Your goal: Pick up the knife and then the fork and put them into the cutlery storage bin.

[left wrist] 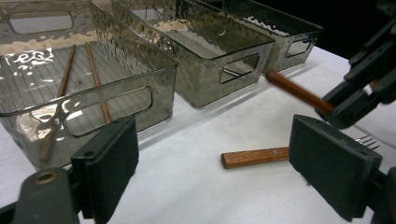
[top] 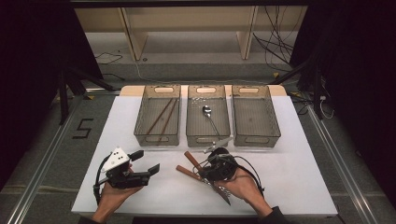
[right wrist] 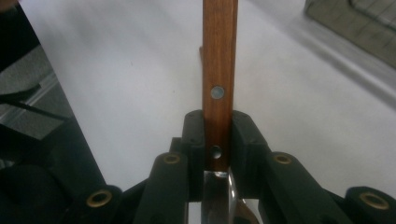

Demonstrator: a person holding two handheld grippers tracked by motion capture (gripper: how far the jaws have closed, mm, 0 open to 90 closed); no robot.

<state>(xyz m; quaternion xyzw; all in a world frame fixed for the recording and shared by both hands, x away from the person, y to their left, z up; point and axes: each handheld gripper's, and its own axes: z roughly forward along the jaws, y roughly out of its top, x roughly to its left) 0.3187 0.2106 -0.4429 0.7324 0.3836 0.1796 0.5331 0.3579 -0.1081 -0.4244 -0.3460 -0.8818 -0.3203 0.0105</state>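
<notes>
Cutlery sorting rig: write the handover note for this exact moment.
Right gripper: shut on a wooden-handled knife, lifted just off the table.
Left gripper: open, holds nothing.
Wooden-handled fork: lying on the white table by the right gripper.
Done: chopsticks in left bin, spoon in middle bin.
Left: right bin holds nothing; knife and fork probably still need binning.

Grey floor point(top: 56, 154), wooden shelf unit point(top: 187, 28) behind — dark surroundings, loose cables point(top: 275, 42).
</notes>
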